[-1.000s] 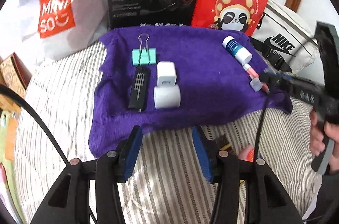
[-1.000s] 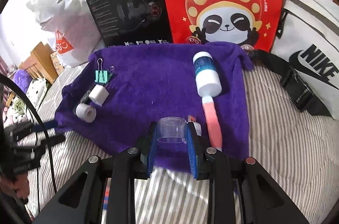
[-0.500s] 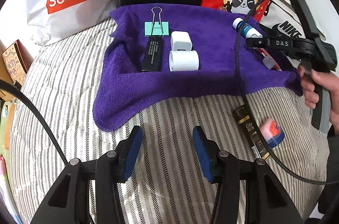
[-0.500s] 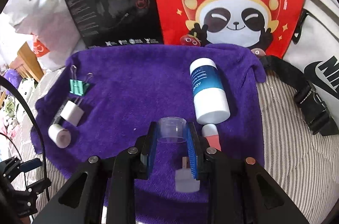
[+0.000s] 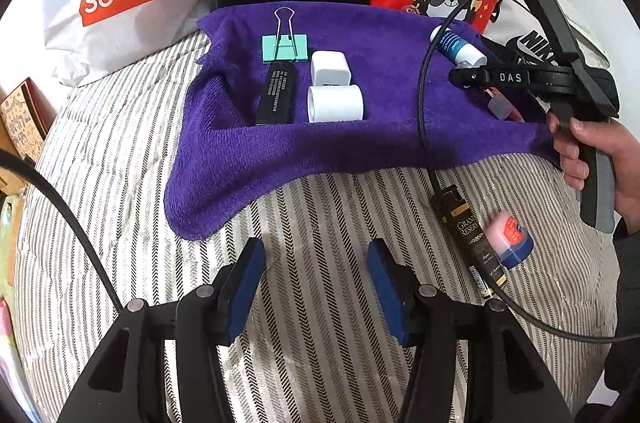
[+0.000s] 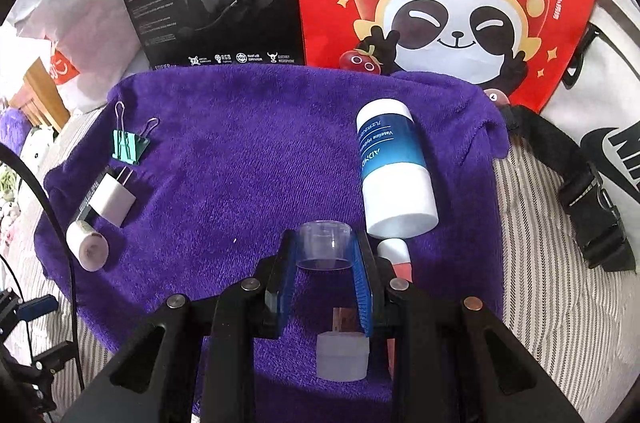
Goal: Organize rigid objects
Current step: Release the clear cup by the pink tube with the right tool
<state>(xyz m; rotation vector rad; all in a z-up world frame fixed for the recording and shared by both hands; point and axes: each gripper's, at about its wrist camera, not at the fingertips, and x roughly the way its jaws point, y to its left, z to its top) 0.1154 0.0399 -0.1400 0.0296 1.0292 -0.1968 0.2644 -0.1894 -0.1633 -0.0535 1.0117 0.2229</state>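
From the left wrist, your left gripper hangs over the striped bed, fingers apart and holding nothing; a dark tube and a pink-capped jar still lie off the purple towel, near right. From the right wrist, your right gripper has its fingers clamped on a clear cap over the towel's near edge, beside the blue bottle.

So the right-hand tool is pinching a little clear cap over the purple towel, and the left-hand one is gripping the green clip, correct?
Not quite. The left gripper grips nothing: the left wrist view shows its fingers apart over the striped bedding, with the green binder clip lying far off on the purple towel. The right gripper does pinch the clear cap over the towel.
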